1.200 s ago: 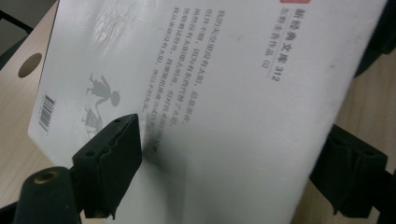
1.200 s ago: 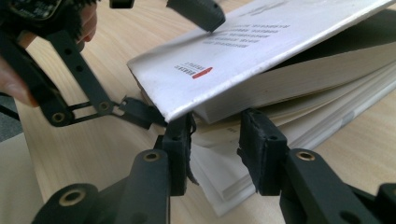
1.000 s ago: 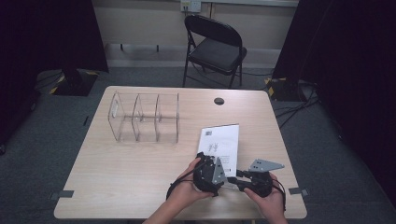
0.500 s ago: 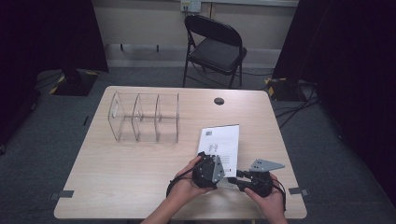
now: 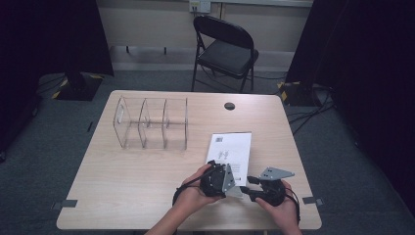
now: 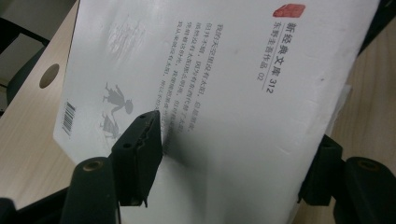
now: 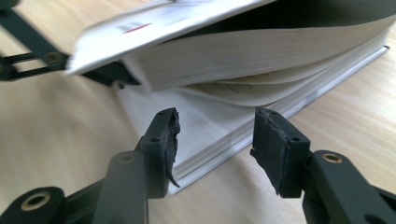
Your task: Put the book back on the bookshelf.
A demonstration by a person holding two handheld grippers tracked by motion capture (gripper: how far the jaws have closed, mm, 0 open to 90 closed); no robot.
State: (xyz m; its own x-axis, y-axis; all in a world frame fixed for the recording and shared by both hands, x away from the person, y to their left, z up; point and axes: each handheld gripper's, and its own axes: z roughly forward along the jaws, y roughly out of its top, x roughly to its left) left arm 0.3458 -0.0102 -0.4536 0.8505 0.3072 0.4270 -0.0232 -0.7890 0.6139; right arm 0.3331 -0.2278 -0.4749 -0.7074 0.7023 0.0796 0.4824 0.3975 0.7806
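A white book (image 5: 230,154) lay on the wooden table (image 5: 122,196) near its front right corner, its near end lifted and opened between two hand-held grippers. From the high view, the left gripper (image 5: 230,183) sat at the book's near end, held in the person's left hand (image 5: 195,193), while the right gripper (image 5: 247,188) lay just beside it in the right hand (image 5: 279,208), close to the front edge of the table.

In the left gripper view, the book's cover (image 6: 224,93) (white, with printed text, a small barcode and a red stamp) rose tilted between the jaws. One jaw pressed against the cover's face and the other sat at its far side, so the left gripper, whose jaws had just been closing, gripped the cover and the upper pages.

In the right gripper view, the lifted cover and a thick block of pages (image 7: 252,51) hung above the lower pages (image 7: 205,126), which stayed flat on the table. The right gripper's jaws had just been opening and stood partly apart, with the corner of the lower pages between them but not pinched.

Toward the back left of the table stood a clear divided rack (image 5: 151,122), well apart from the book. A small dark round hole (image 5: 229,105) sat near the back edge, and a black folding chair (image 5: 225,49) stood beyond the table.
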